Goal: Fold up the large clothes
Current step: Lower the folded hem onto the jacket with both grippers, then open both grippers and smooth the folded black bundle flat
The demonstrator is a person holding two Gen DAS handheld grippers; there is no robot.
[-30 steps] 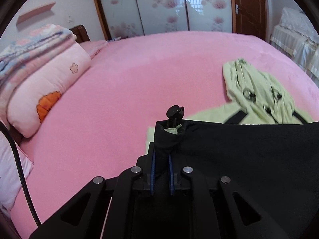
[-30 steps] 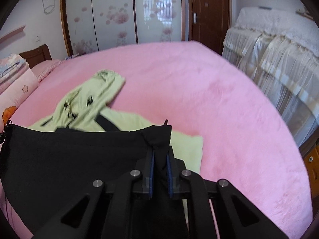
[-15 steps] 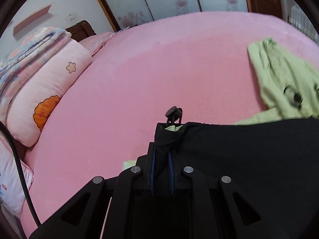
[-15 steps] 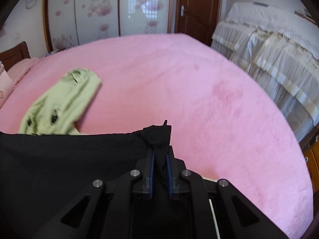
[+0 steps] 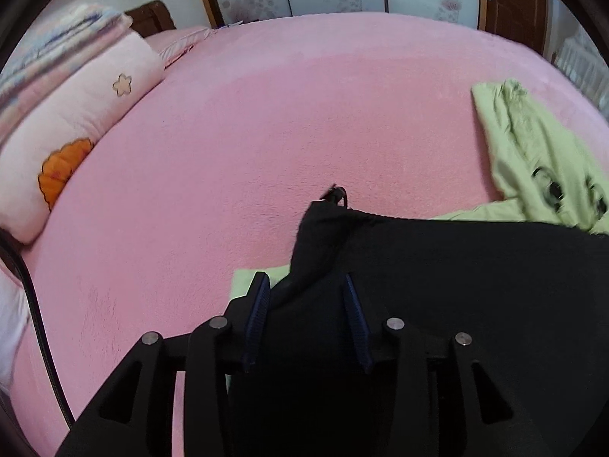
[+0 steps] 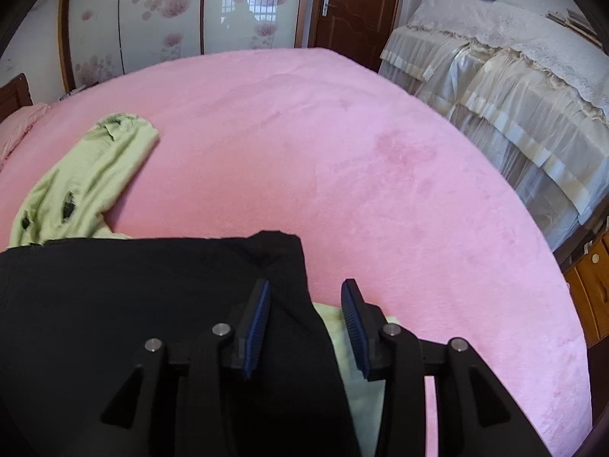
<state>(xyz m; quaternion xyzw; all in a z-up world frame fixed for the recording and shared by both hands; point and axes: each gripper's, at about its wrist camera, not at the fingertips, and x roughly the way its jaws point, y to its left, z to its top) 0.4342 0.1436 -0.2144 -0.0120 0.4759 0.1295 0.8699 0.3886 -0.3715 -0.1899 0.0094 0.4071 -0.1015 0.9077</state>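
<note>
A large black garment [image 5: 456,266] lies spread on the pink bed, over part of a light green garment [image 5: 533,160]. My left gripper [image 5: 306,285] is open, its jaws apart around the garment's left corner, where a small black toggle [image 5: 335,193] sticks out. My right gripper [image 6: 306,293] is open over the garment's right corner [image 6: 278,251]; the black cloth [image 6: 152,297] passes between the pads without being pinched. The green garment's hood end [image 6: 114,133] lies beyond the black one, and its hem [image 6: 342,342] shows under my right gripper.
The pink bed cover [image 6: 342,152] stretches far ahead. Pink pillows and folded blankets [image 5: 76,122] stack at the left. A lace-covered bed or sofa [image 6: 514,95] stands to the right, with a wooden cabinet [image 6: 593,285] beside it. Wardrobe doors [image 6: 171,19] stand behind.
Both grippers opened and let go of the black garment's corners. The garment came down and now rests flat on the bed over the green one.
</note>
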